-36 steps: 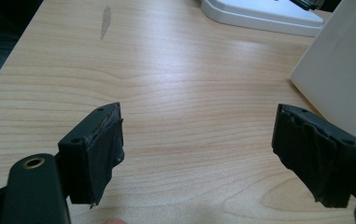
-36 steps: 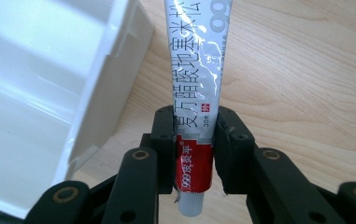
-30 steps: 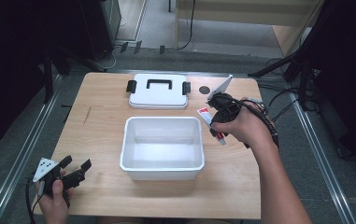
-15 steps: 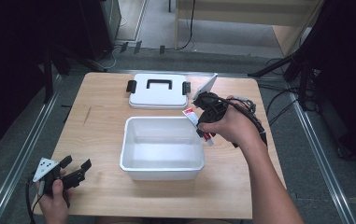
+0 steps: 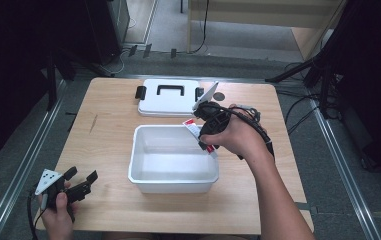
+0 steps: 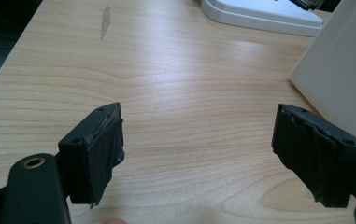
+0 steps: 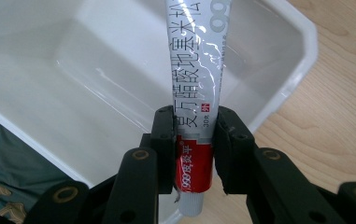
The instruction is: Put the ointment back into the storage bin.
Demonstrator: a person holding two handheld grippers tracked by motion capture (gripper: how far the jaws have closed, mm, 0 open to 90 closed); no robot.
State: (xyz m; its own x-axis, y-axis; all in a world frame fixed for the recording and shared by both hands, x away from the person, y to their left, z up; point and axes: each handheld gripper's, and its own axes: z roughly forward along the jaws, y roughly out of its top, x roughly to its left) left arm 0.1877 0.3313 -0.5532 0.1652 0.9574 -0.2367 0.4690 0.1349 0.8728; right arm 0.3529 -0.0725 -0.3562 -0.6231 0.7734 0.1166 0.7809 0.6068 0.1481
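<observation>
- Gripping a tube (image 7: 194, 84) between its two black jaws, the right gripper (image 7: 195, 140) is pressing on the tube's red-and-white printed section, just above the cap end; the silver body with dark lettering is running up and away from the jaws.
- In the high view, the right gripper (image 5: 207, 131) is sitting in the person's right hand (image 5: 235, 137) over the far right corner of the bin (image 5: 143, 176), with the tube (image 5: 198, 131) slanting across the bin's rim.
- In the right gripper view, the tube is hanging over the open inside of the bin (image 7: 63, 56), while its cap end is lying past the rim, over the table (image 7: 344, 84).
- The bin is standing near the middle of the table (image 5: 108, 130): white, rectangular, open-topped, nothing lying inside it.
- The lid (image 5: 169, 97) is lying flat on the table behind the bin, apart from it: white, with a black handle on top and black clips at both ends.
- A small dark round mark (image 5: 220, 96) is showing on the table just right of the lid.
- The left gripper (image 5: 82, 181) is resting low at the near left corner of the table in the person's left hand (image 5: 58, 212), well apart from the bin.
- In the left gripper view, the left gripper (image 6: 196, 154) is holding its jaws spread wide with bare wood between them; the bin's white wall (image 6: 339, 70) is standing just beyond the right-side jaw, and the lid (image 6: 264, 10) is lying farther off.
</observation>
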